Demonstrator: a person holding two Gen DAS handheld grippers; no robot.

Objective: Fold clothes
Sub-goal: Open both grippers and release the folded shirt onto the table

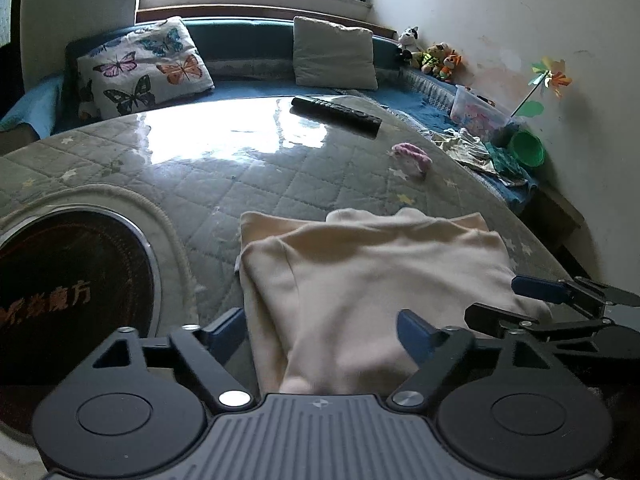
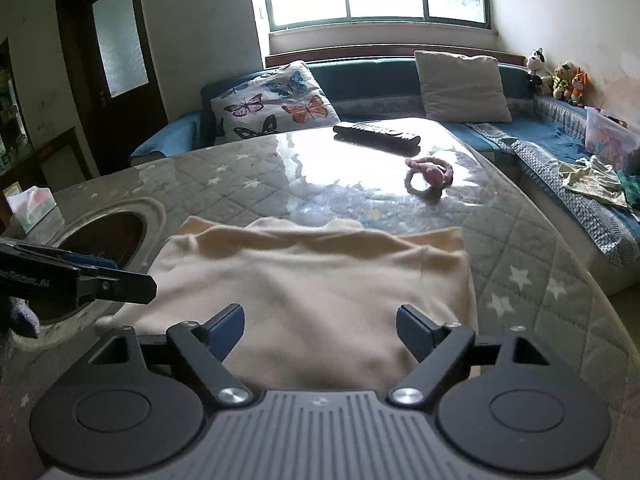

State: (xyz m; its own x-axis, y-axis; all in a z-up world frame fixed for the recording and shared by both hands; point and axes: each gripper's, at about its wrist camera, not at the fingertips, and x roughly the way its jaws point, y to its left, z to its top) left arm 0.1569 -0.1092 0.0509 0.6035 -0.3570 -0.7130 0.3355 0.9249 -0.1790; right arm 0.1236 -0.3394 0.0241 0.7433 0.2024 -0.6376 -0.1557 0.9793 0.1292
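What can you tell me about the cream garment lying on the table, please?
The cream garment is soft, knit-looking cloth, folded into a rough rectangle with layered edges along its far side. It lies flat on the glass-topped quilted table, beside the round dark inset. Neither gripper's open fingers appear to press on it.

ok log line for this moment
cream garment folded on table | left gripper open | right gripper open | nothing held
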